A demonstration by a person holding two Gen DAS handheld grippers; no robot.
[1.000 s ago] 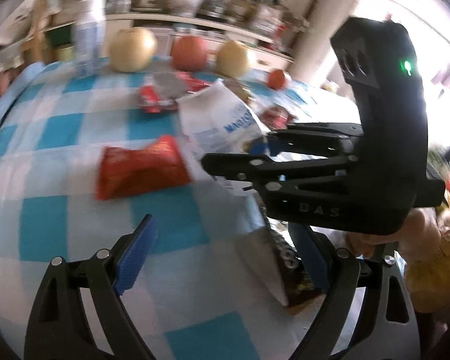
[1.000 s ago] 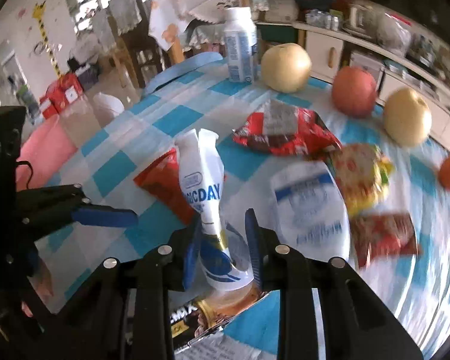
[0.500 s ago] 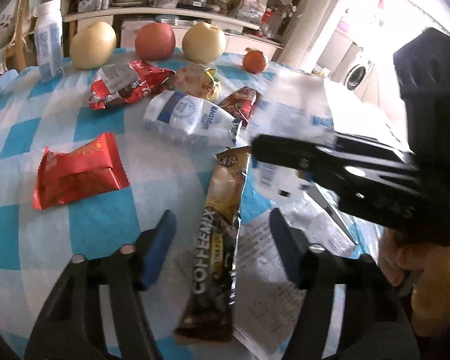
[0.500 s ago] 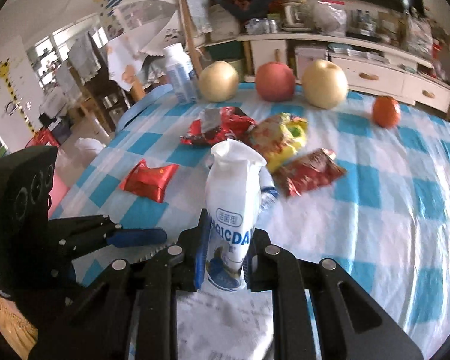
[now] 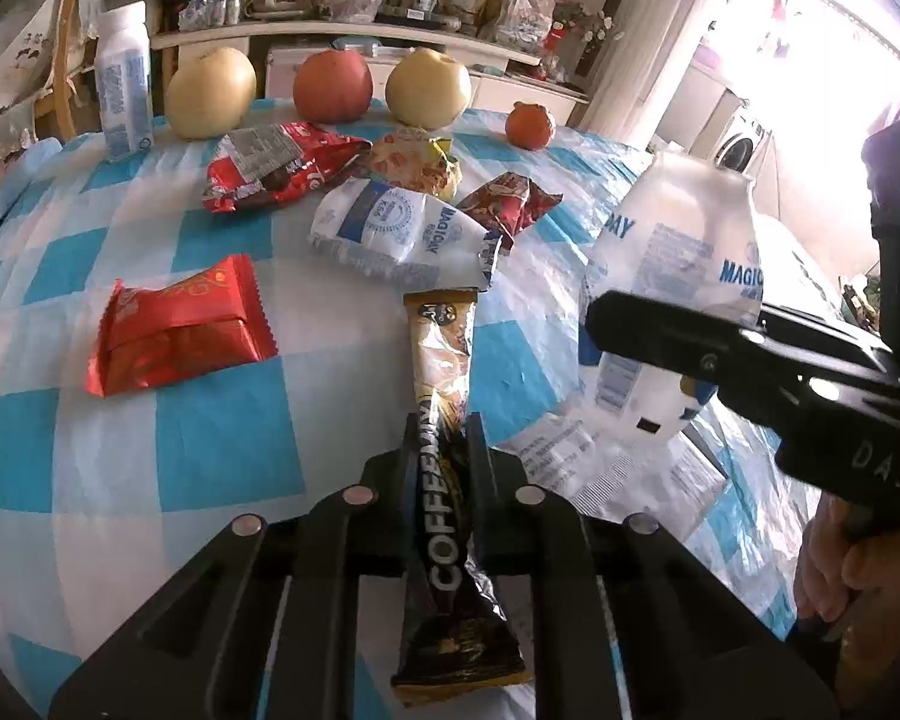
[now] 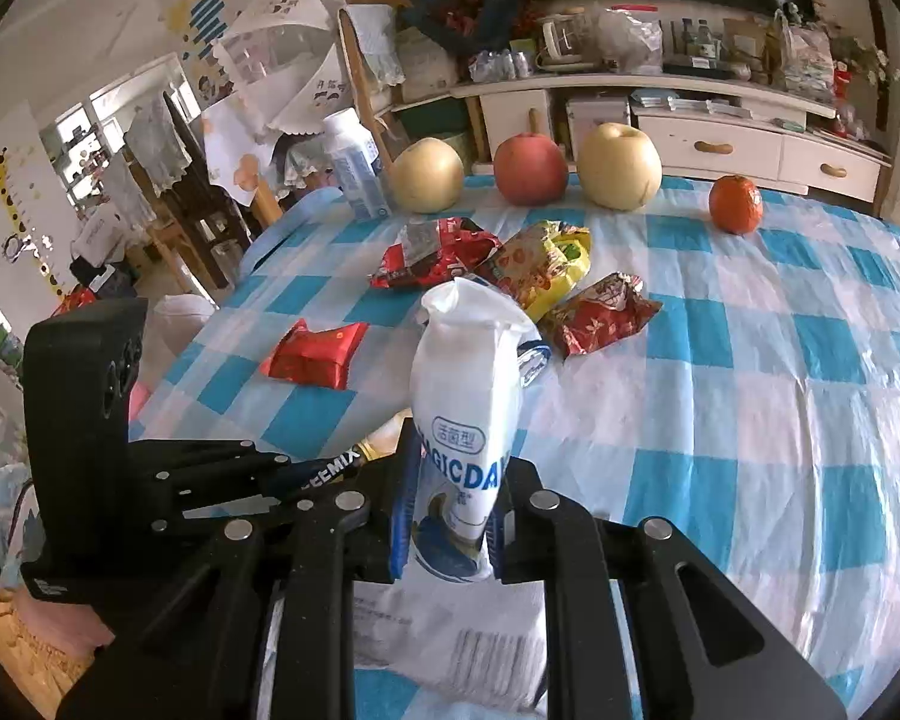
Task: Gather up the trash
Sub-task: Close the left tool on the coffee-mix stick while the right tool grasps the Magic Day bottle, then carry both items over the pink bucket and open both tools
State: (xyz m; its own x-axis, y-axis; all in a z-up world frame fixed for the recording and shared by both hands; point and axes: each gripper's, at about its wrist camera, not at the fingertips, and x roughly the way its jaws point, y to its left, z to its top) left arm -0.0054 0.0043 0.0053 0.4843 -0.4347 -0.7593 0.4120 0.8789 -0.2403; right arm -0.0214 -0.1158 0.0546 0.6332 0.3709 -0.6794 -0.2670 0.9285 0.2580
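1. Now the left tool [image 5: 438, 456] is pinching the coffee sachet [image 5: 444, 420], lying just below the white wrapper [image 5: 399, 228].
2. The right tool [image 6: 447, 510] is clamping a milk pouch [image 6: 465, 420], standing upright right of the sachet.

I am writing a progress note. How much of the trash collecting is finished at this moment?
Nothing looks binned yet. In hand: the left gripper is shut on the long brown-gold coffee sachet; the right gripper is shut on the white crumpled milk pouch. Left on the checked tablecloth: the flat red wrapper and more wrappers.
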